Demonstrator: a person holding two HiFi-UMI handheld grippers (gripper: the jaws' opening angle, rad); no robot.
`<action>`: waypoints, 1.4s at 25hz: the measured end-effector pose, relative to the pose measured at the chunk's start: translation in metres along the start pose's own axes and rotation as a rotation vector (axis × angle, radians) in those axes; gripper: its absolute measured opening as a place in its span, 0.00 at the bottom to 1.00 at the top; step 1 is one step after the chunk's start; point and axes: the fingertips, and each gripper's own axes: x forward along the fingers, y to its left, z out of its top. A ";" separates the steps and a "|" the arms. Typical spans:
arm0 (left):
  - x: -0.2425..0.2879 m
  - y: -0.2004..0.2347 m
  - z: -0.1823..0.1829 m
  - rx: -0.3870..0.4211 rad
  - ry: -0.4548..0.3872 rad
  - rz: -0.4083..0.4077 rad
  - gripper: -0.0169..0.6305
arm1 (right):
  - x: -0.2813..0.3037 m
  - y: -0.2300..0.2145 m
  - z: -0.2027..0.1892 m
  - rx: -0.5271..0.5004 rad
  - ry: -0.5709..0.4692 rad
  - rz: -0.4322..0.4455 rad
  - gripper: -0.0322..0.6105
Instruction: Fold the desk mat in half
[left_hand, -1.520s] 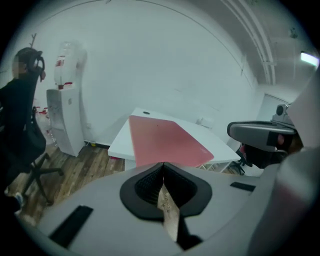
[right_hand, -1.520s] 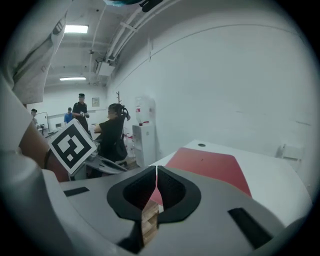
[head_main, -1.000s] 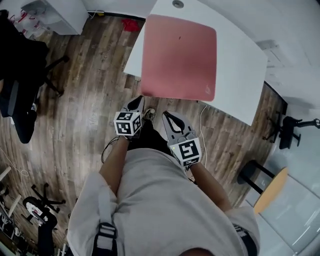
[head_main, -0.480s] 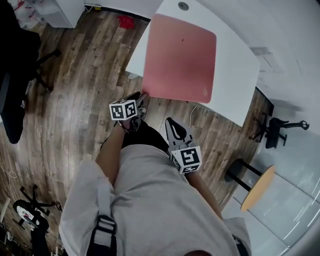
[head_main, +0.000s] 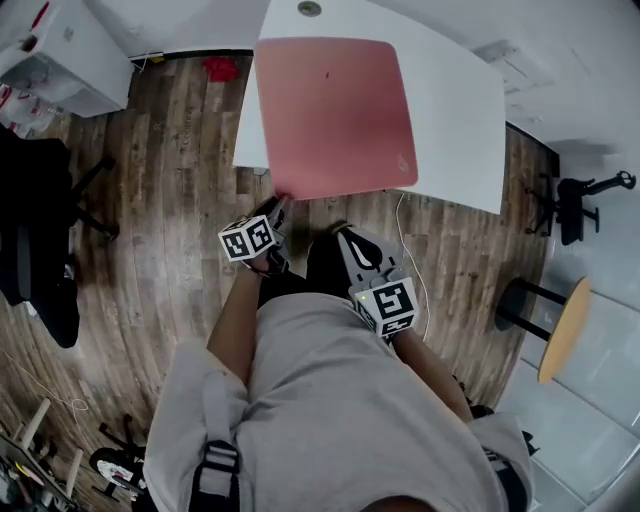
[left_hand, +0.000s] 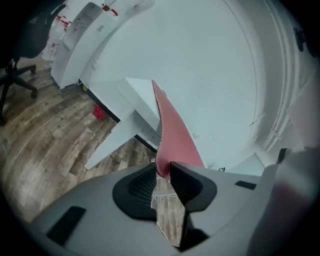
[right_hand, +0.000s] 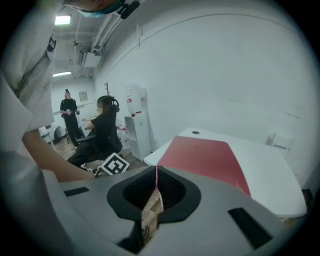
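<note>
A pink desk mat (head_main: 335, 115) lies flat on the white table (head_main: 460, 120), its near edge along the table's front edge. My left gripper (head_main: 277, 207) is at the mat's near-left corner. In the left gripper view that corner of the mat (left_hand: 172, 130) pokes between the jaws of the left gripper (left_hand: 164, 172), which are closing but still stand a little apart. My right gripper (head_main: 345, 238) hangs short of the table's front edge, over the floor, below the mat's near edge. The right gripper (right_hand: 156, 182) is shut on nothing, with the mat (right_hand: 205, 155) ahead of it.
A white cable (head_main: 405, 240) hangs down from the table's front edge. A black office chair (head_main: 40, 230) stands at the left, a stool (head_main: 555, 320) and another chair (head_main: 580, 200) at the right. A white cabinet (head_main: 60, 50) is far left. Two people (right_hand: 102, 130) are at another desk.
My left gripper has moved up from below the table edge to the mat's near-left corner. The right gripper stays low and shut. The head view has shifted.
</note>
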 end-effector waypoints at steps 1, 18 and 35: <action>0.000 0.001 0.002 0.019 -0.006 0.011 0.17 | 0.003 -0.003 0.000 0.001 -0.006 0.007 0.11; 0.009 -0.052 0.024 0.654 0.025 0.261 0.07 | 0.014 -0.085 0.014 0.061 -0.071 0.027 0.11; 0.073 -0.080 -0.009 1.032 0.407 0.180 0.07 | -0.038 -0.157 -0.015 0.229 -0.164 -0.222 0.11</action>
